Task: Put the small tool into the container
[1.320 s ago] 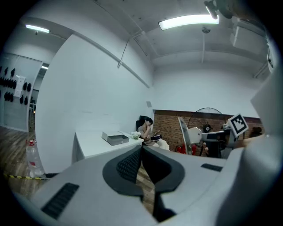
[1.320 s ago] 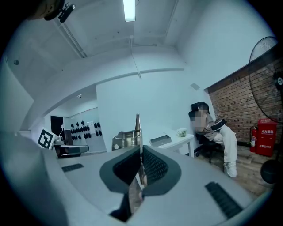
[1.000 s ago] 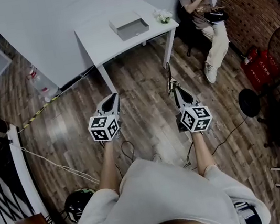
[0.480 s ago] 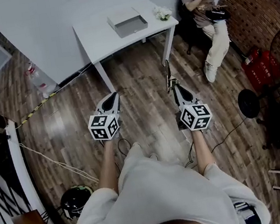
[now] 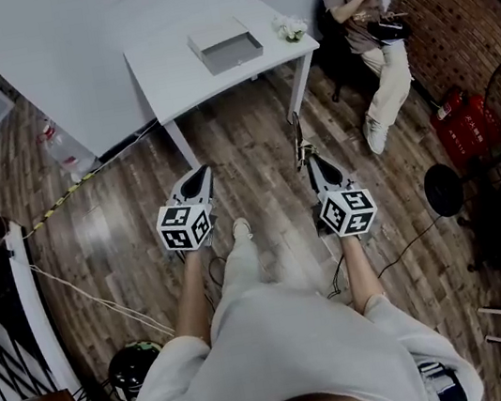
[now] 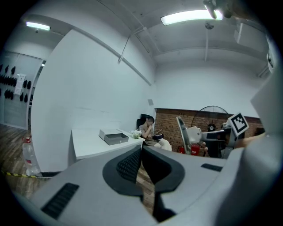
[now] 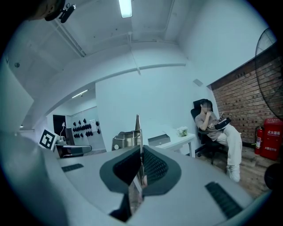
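Pinching a small tool (image 5: 298,139), the right gripper (image 5: 307,161) has its jaws pressed on the thin metal strip, which sticks out past the fingertips. To its left, level with it, the left gripper (image 5: 202,171) has its jaws closed together on nothing. Both hang over the wooden floor (image 5: 250,138). Ahead of the grippers and well apart from them stands a white table (image 5: 168,75). On it are the grey container (image 5: 215,36) and, at the right corner, a small flower bunch (image 5: 291,28). Beyond the right gripper a person (image 5: 363,19) sits beside a brick wall (image 5: 456,8).
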A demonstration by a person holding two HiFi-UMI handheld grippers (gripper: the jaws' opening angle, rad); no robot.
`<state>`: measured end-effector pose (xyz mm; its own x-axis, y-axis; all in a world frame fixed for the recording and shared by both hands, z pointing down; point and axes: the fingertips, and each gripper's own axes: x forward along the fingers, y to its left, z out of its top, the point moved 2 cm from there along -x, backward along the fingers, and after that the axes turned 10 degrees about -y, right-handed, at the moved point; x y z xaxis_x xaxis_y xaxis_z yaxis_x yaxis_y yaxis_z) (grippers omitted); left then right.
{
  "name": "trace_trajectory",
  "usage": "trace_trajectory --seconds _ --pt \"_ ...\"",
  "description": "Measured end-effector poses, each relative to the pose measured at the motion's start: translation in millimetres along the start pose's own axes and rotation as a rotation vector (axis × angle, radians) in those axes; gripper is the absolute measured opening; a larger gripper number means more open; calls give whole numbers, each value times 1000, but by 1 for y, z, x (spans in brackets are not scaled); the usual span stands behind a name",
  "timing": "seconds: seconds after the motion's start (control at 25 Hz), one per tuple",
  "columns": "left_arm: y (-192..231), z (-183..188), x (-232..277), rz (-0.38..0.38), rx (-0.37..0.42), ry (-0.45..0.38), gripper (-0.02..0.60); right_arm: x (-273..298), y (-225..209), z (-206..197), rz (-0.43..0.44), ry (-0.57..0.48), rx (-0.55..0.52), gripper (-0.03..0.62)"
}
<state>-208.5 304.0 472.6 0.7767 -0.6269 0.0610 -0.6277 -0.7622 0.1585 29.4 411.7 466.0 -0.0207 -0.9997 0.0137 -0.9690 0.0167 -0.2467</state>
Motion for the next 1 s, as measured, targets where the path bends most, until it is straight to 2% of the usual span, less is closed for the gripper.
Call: trace_trajectory --seconds 0.36,1.0 --pt "56 5 89 -34 -22 2 14 93 -27 5 -23 9 -12 5" --pt "173 48 239 -95 -29 19 14 265 -61 27 -91 11 4 5"
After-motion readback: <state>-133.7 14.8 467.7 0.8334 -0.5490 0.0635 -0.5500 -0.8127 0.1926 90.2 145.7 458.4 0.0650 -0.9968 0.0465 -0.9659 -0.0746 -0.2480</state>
